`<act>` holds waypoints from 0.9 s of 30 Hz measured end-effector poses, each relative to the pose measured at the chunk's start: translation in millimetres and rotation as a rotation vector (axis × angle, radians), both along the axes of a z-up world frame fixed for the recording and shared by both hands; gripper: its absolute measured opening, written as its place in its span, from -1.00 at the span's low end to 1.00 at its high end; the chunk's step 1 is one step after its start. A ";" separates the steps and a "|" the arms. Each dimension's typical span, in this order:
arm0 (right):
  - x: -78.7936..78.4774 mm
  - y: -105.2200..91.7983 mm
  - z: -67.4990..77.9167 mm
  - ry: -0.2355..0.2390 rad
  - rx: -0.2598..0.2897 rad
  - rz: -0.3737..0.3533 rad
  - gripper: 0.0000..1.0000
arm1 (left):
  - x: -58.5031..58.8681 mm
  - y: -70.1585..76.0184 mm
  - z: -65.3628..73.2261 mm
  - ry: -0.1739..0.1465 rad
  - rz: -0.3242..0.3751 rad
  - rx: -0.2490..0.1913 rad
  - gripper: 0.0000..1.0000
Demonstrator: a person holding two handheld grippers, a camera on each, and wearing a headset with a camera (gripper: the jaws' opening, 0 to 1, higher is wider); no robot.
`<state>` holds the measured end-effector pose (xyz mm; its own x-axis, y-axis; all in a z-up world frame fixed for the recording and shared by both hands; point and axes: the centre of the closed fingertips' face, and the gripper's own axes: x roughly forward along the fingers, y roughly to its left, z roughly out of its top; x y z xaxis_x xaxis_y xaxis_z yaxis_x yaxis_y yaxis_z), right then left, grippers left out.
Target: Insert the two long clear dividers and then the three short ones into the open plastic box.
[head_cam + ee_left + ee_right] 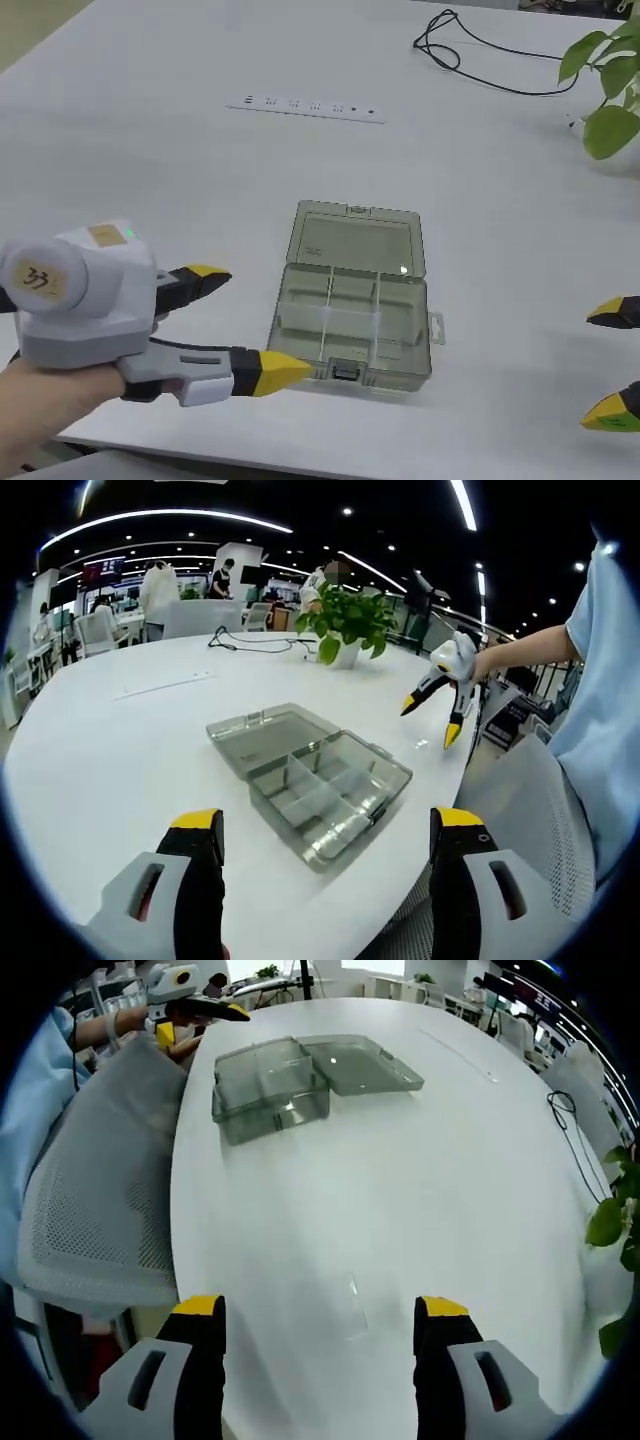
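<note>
White surface stretches across the head view, with a long white power strip at 12 o'clock, a looped black cable at 1 o'clock and a green leafy plant at 2 o'clock by the edge. Just below the centre sits the smoky translucent plastic box, its hinged lid swung fully open and lying flat on the surface on the 12 o'clock side of the base. Thin clear dividers stand inside the base and split it into several compartments; how many are seated is hard to tell through the tinted walls. At 8 o'clock from the box the left tongs, grey and white with yellow tips, are held in a person's hand; their jaws are spread wide with nothing between them, one tip close to the box's near left corner but not touching it. At 4 o'clock, well apart from the box, the right tongs show only their two yellow tips, also spread wide and holding nothing. In the right gripper view a small clear flat piece lies on the surface ahead, between the lines of the two jaws, too faint to make out further. A grey mesh chair stands against the surface's near edge.
</note>
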<state>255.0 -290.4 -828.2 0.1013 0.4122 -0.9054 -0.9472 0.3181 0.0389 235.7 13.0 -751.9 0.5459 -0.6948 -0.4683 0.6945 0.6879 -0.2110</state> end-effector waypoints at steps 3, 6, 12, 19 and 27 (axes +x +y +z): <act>1.4 -2.3 -4.2 0.001 -0.020 0.024 0.45 | 0.0 0.6 -0.4 0.001 0.003 0.000 0.72; 0.9 -5.5 -8.1 -0.001 -0.054 0.064 0.35 | -0.7 0.8 -0.6 0.002 0.004 0.000 0.71; 2.3 -5.9 -11.7 -0.005 -0.085 0.106 0.14 | -1.8 1.6 -2.1 0.007 0.008 0.000 0.71; 3.2 -8.5 -16.3 -0.006 -0.123 0.156 -0.06 | -1.5 2.4 -2.6 0.007 0.011 -0.001 0.70; 0.7 -10.1 -20.4 -0.025 -0.177 0.235 -0.21 | -1.7 3.6 -2.2 0.006 0.020 -0.004 0.70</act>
